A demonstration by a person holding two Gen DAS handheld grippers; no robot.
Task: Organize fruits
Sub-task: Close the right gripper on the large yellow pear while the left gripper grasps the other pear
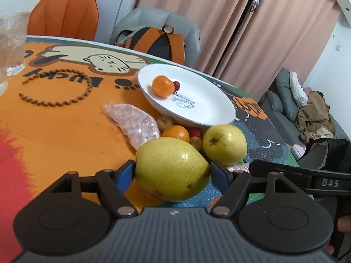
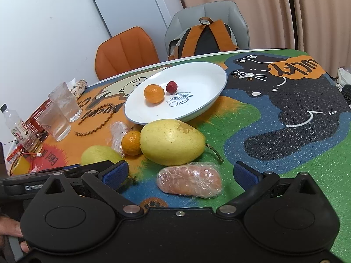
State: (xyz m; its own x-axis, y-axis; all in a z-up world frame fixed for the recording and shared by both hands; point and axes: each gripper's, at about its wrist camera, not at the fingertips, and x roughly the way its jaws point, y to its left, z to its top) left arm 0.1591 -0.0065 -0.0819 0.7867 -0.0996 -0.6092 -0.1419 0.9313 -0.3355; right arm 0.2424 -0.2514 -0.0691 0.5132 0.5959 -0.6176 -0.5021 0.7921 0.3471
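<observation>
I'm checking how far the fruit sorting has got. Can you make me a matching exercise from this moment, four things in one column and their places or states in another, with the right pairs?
Things:
1. near pear
2. small red fruit
3. right gripper
4. wrapped piece

Places or states:
A. on the white plate beside a mandarin
B. open, holding nothing
C. clamped between the left gripper's blue pads
D. lying on the table mat between open fingers

Pairs: 1-C, 2-A, 3-B, 4-D
</observation>
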